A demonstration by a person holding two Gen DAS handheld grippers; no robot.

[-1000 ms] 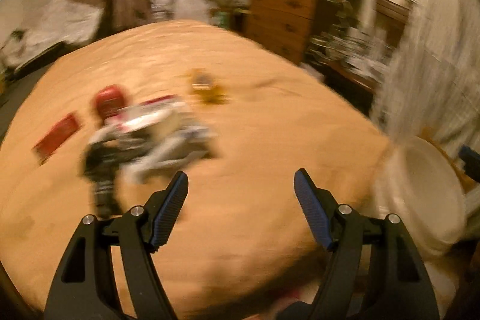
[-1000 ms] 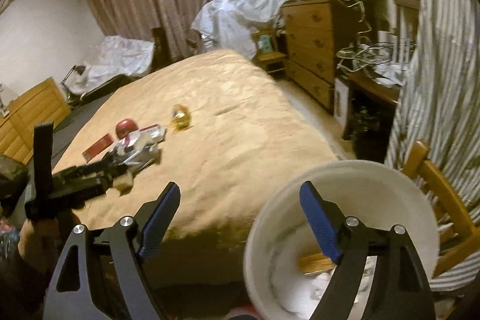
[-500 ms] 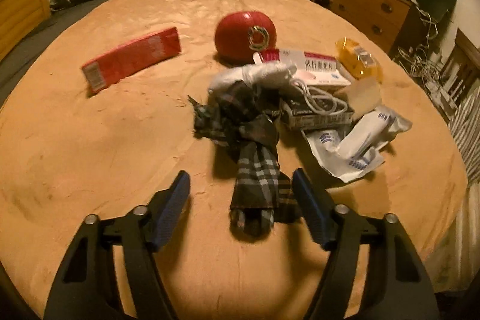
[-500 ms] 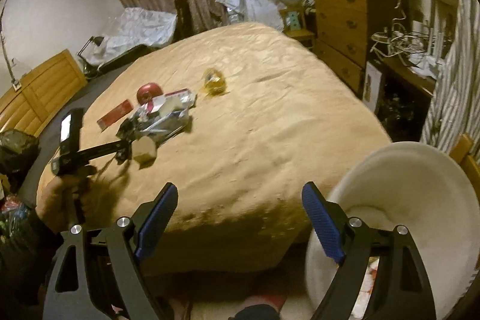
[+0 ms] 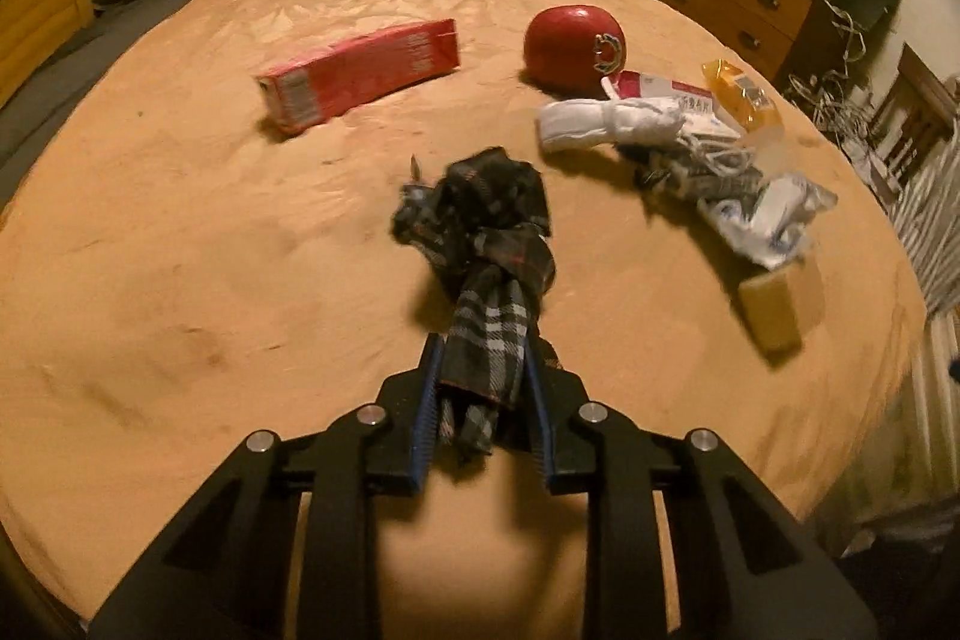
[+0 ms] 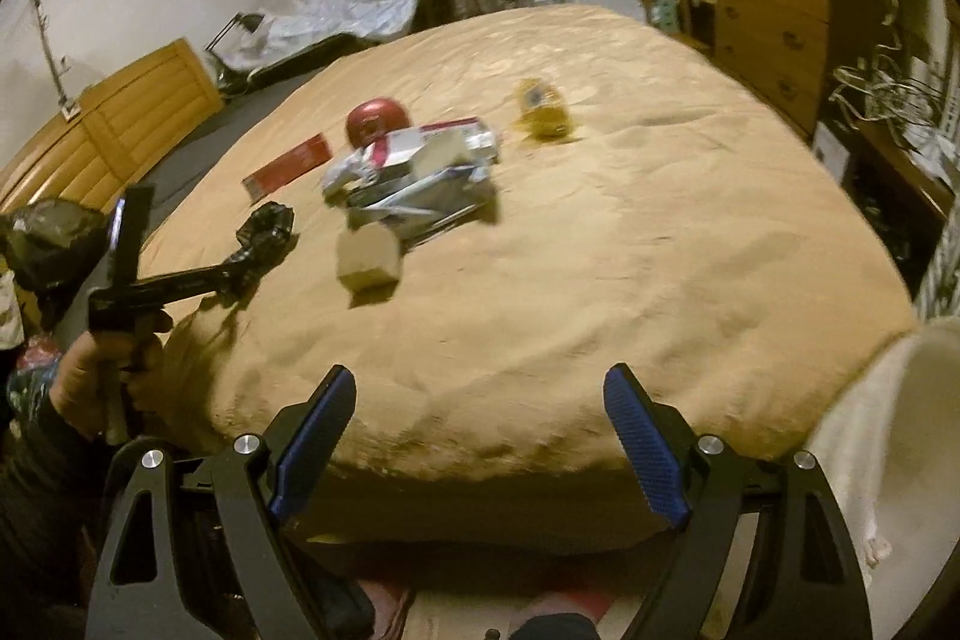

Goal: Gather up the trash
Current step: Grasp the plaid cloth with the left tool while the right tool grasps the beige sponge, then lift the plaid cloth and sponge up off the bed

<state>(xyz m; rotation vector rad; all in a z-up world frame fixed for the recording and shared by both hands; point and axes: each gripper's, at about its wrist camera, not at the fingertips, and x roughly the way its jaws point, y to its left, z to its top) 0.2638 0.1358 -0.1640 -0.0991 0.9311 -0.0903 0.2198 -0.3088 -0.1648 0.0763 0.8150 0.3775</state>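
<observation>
A bedroom, its bed (image 5: 180,280) spread with a tan cover and strewn with litter; a wooden dresser (image 5: 738,4) stands beyond the far right corner. In the left wrist view, going left to right: a red carton (image 5: 360,73) lies well ahead and to the left of the left gripper (image 5: 483,370), its long axis slanting up to the right. The left gripper's jaws have just been closing and now clamp the near end of a dark plaid cloth (image 5: 486,244), which stretches straight ahead from the fingers, its bunched end farthest away. Ahead and right sit a red ball (image 5: 573,46), a white sock (image 5: 606,124), a heap of wrappers (image 5: 750,202) and a tan block (image 5: 780,304). In the right wrist view the right gripper (image 6: 477,445) hangs released over the bed's near edge with nothing between its fingers, the litter well ahead and left. A white bin (image 6: 882,430) stands just right of it.
</observation>
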